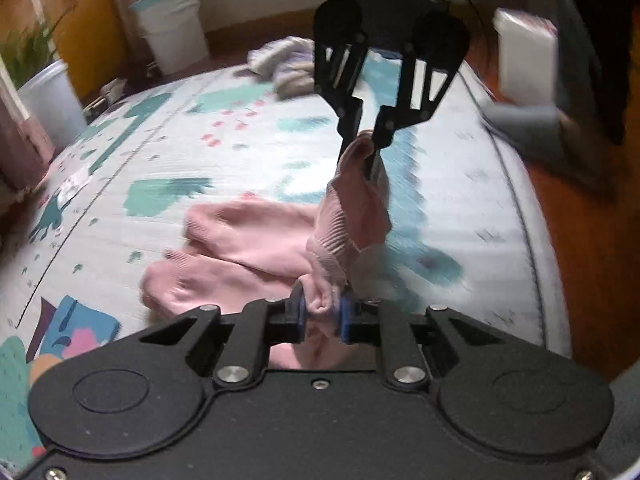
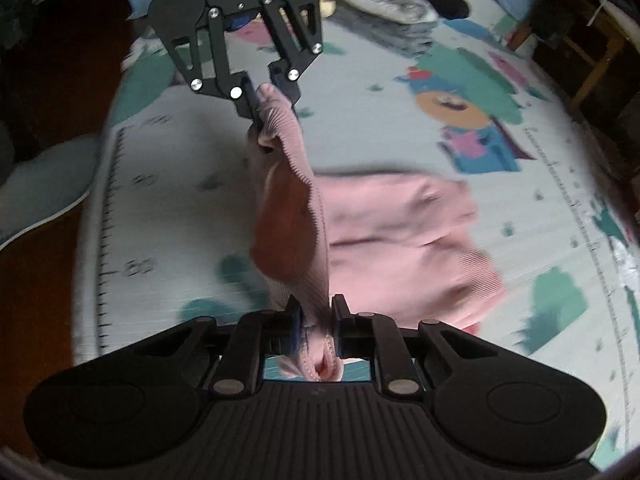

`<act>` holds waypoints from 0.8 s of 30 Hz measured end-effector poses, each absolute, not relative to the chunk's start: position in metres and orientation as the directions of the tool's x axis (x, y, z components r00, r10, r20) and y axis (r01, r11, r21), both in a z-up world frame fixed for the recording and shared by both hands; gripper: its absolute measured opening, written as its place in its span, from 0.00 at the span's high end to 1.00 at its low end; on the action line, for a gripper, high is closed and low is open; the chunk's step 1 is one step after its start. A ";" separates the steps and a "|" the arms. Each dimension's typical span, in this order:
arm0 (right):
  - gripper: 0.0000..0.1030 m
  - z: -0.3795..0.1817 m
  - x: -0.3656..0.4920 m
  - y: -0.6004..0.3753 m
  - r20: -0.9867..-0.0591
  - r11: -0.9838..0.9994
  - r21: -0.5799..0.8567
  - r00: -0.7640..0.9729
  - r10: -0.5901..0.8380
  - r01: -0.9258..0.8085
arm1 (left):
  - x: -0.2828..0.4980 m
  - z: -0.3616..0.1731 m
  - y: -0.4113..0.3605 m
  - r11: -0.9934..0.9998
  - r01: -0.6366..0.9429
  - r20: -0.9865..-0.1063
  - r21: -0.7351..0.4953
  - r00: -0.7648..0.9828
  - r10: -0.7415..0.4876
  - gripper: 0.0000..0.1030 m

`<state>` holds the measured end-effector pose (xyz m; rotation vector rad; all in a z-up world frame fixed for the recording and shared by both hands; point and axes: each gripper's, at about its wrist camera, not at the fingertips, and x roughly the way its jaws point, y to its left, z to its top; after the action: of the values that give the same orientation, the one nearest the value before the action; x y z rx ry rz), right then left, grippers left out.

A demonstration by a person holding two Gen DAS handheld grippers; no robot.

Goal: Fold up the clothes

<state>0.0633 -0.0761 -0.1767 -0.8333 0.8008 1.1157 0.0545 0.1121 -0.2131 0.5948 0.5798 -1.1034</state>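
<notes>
Between the two claws hangs the ribbed waistband of a pair of pink trousers (image 1: 256, 256), stretched like a short bridge from one grip to the other. The left claw (image 1: 322, 316) is clamped on a bunched end of that band, and the right claw (image 2: 316, 320) pinches the opposite end; each can be seen from the other's camera, closed tight on pink cloth. Below and beyond both claws the two legs of the garment trail down onto the patterned play mat (image 1: 160, 152), where they lie side by side and rumpled.

This looks like the lift that opens a fold: the waist is up, the legs not yet clear of the mat. The next move likely calls for raising both claws evenly, keeping the band taut, so the legs hang straight before the garment is laid flat and doubled over.

Far ahead of the left claw, past the mat's edge, a white bucket (image 1: 172, 28) with a teal rim stands on the wooden floor; the blur hides whatever it may hold. To that claw's far left a pale planter (image 1: 52, 100) carries a green plant. Ahead of the right claw, folded grey and dark clothes (image 2: 396, 4) rest on the mat.
</notes>
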 end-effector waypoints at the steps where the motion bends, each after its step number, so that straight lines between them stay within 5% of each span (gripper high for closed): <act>1: 0.83 -0.171 0.076 -0.075 -0.869 0.227 -0.164 0.249 0.427 -0.960 | 0.067 -0.212 0.113 0.343 0.931 -0.688 0.124 0.330 -0.647 0.86; 24: 0.83 -0.219 0.264 -0.050 -0.924 0.343 -0.108 0.221 0.312 -0.933 | 0.251 -0.253 0.126 0.612 0.748 -0.717 -0.257 0.276 -0.640 0.85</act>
<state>0.2645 -0.0502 -0.2187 -0.7985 0.9690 1.0001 0.2508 0.1265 -0.2531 0.1402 0.8907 -0.9358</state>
